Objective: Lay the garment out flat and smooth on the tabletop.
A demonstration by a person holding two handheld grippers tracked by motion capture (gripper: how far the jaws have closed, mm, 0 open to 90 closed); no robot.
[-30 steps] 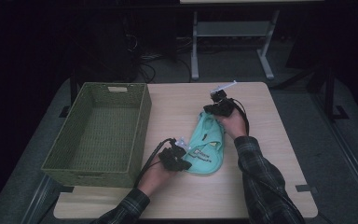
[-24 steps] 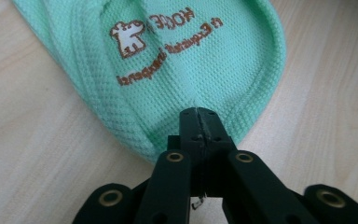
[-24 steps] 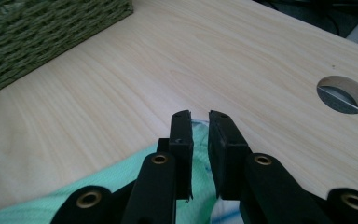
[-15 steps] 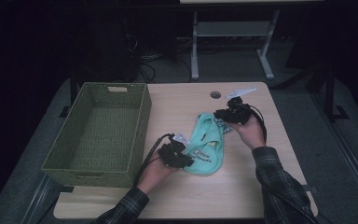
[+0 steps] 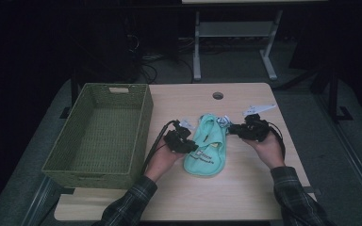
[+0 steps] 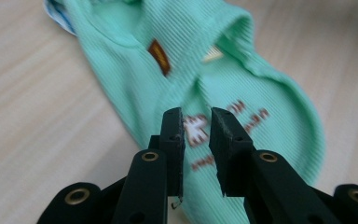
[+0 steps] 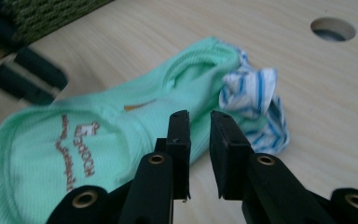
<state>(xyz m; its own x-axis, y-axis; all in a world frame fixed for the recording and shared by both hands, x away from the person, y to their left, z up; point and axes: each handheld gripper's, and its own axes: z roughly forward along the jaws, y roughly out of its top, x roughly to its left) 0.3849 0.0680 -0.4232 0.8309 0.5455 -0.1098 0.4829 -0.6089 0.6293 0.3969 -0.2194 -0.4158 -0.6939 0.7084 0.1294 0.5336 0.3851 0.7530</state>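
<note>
a mint-green garment is laid flat on the wooden surface, just right of the empty woven basket, lengthwise away from the person. a brown printed logo is seen on its near, rounded end, and a bit of blue-and-white striped cloth is bunched at its far end, touching it.

the left tool is held at the garment's left edge, near the printed end. its jaws have just been opening and are now parted by a narrow gap; in the left gripper view they are seen hanging above the ribbed fabric with nothing pinched between them. the right tool is held at the garment's right side, toward the far end. its jaws are likewise a little apart, and in the right gripper view they are seen pointing at the fold beside the striped cloth, with no fabric caught.

the two tools are placed on opposite sides of the garment, probably so that it can be taken at both edges and kept flat while it is folded or lifted. the basket is set close by, open side up, most likely as the place where the garment is to be put.
</note>
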